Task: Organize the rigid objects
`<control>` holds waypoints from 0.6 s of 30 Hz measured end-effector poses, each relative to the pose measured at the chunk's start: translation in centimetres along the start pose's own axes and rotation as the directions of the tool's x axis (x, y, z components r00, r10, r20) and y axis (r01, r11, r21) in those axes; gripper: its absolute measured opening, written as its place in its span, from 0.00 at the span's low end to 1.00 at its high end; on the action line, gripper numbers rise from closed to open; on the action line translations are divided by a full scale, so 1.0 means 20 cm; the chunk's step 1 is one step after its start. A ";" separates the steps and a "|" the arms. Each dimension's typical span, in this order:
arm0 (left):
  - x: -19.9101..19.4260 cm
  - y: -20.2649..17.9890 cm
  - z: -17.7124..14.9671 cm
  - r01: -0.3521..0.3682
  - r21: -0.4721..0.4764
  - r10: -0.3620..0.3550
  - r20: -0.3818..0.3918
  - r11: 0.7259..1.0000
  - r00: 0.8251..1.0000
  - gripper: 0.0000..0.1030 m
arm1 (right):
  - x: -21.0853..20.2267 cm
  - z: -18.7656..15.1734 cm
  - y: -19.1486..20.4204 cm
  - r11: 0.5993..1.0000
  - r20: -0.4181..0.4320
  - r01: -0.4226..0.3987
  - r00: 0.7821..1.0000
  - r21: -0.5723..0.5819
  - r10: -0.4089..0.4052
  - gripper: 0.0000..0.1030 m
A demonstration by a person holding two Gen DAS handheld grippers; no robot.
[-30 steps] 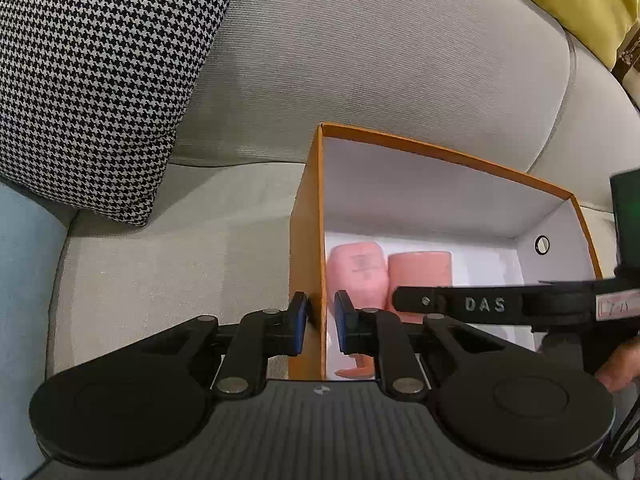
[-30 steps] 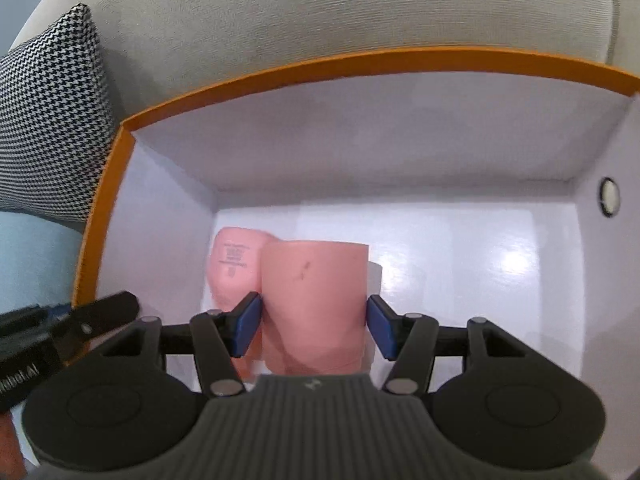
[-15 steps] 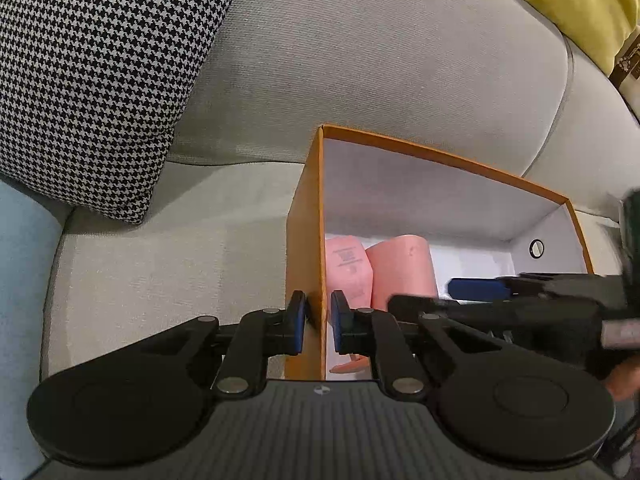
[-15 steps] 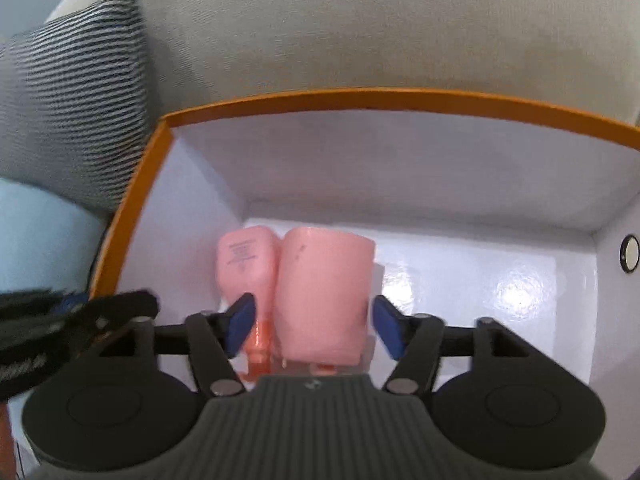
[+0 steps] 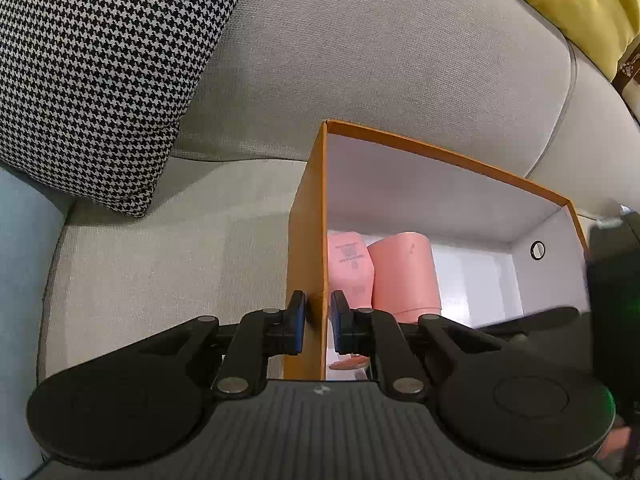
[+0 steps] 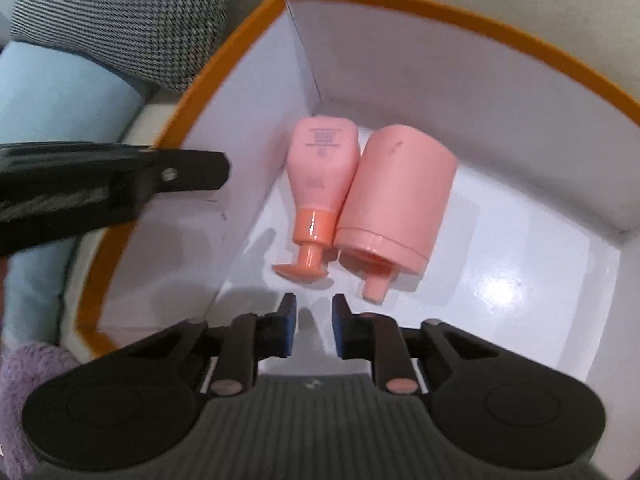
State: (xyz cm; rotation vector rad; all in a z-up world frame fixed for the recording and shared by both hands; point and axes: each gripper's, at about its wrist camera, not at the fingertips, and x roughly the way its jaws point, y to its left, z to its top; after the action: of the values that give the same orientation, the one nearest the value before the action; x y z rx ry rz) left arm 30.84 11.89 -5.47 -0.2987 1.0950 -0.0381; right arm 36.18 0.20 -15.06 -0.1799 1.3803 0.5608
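Observation:
An orange box with a white inside (image 5: 306,264) (image 6: 440,80) stands on a grey sofa. Two pink pump bottles lie side by side on its floor: a slim one (image 6: 320,176) (image 5: 348,268) and a wide round one (image 6: 396,200) (image 5: 404,272). My left gripper (image 5: 318,320) is shut on the box's left wall, one finger outside and one inside; it also shows in the right wrist view (image 6: 120,184). My right gripper (image 6: 314,324) is above the box, pulled back from the bottles, jaws nearly closed and empty.
A houndstooth cushion (image 5: 100,60) leans on the sofa back (image 5: 380,60) to the left of the box. A yellow cushion (image 5: 580,4) is at the far right. A light blue fabric (image 6: 52,92) and a purple fluffy cloth (image 6: 28,380) lie left of the box.
My right gripper let go of the wide pink bottle, rose back out of the box and narrowed its jaws. The bottle now lies beside the slim one. My left gripper kept its hold on the wall.

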 end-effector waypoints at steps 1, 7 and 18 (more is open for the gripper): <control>0.00 0.00 0.00 0.000 0.000 0.000 0.000 1.000 1.000 0.14 | 0.00 0.01 0.00 1.000 0.009 0.001 1.000 -0.001 -0.001 0.12; 0.01 0.00 0.01 0.003 -0.002 -0.003 -0.001 1.000 1.000 0.14 | 0.00 0.08 0.04 0.999 0.090 0.011 0.996 -0.042 -0.007 0.06; 0.01 0.01 0.00 0.015 -0.016 -0.015 0.009 1.000 1.000 0.14 | -0.14 0.01 -0.03 0.999 0.177 -0.032 0.984 -0.040 0.039 0.24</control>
State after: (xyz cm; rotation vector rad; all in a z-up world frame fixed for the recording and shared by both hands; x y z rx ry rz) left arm 30.95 12.14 -5.61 -0.3212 1.0850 -0.0410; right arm 36.42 -1.10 -12.41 -0.1325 1.2023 0.6177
